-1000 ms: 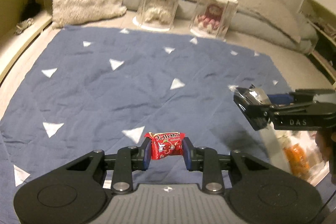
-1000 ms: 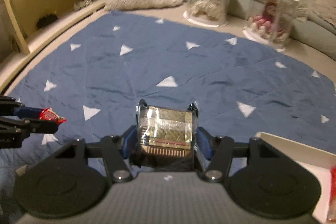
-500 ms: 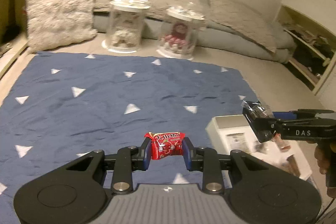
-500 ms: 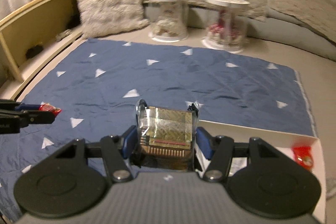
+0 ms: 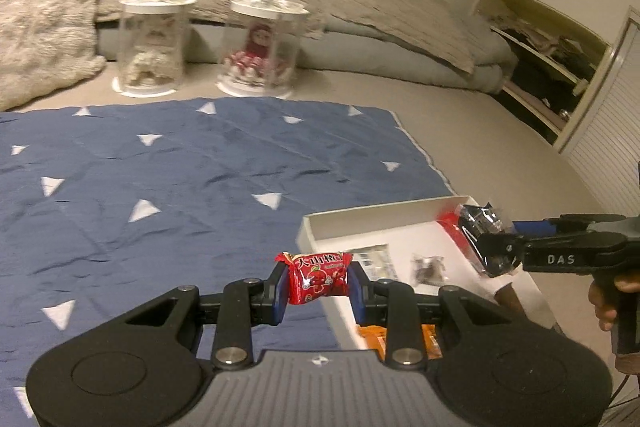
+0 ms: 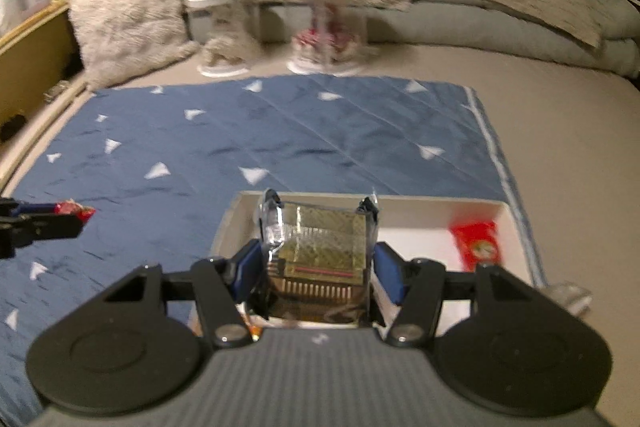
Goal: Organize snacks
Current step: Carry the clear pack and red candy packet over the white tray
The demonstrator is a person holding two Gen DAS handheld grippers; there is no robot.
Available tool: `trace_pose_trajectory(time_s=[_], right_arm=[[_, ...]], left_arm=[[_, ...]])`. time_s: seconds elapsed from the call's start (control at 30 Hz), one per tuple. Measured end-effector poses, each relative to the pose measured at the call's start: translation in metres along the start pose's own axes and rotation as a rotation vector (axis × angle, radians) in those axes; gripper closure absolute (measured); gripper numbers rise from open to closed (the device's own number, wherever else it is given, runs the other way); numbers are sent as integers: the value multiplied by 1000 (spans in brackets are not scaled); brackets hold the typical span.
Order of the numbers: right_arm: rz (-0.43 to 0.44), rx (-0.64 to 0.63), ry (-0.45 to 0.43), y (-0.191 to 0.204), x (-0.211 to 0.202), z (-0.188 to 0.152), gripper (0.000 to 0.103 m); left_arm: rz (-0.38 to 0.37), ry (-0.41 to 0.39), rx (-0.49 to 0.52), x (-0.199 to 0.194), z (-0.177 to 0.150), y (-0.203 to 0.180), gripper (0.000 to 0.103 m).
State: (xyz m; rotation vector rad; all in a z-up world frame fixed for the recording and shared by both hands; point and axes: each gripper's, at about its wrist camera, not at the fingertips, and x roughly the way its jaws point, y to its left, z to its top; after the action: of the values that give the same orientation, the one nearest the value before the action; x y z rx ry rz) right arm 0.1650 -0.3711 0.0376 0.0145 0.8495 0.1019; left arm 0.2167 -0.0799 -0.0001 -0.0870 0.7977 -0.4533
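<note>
While clamped in left tool (image 5: 319, 285), red candy (image 5: 316, 277), beside tray (image 5: 360, 221)

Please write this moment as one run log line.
left tool: shut on red snack | right tool: shut on clear packet | white tray: below

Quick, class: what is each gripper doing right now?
Left gripper: shut on the red candy.
Right gripper: shut on the clear snack packet.

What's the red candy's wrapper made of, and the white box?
Red candy wrapper: looks like glossy plastic film, since it shines and its ends are crimped. White box: smooth, matte, thin stiff walls, probably cardboard or plastic; the look can't settle which.
</note>
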Motion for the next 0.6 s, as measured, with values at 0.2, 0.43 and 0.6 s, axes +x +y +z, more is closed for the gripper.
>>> trace_pose_trajectory(time_s=[0.2,0.43,0.6], right_arm=[[-95,19,59,-34,11,-10,37],[-242,-47,162,-46,51,-15,37],[-307,-141,248,-31,86,-12,37]], left_arm=[[-31,29,24,25,3,-25,70],[-56,65,48,52,5,-44,70],[-67,91,34,70,7,-47,70]])
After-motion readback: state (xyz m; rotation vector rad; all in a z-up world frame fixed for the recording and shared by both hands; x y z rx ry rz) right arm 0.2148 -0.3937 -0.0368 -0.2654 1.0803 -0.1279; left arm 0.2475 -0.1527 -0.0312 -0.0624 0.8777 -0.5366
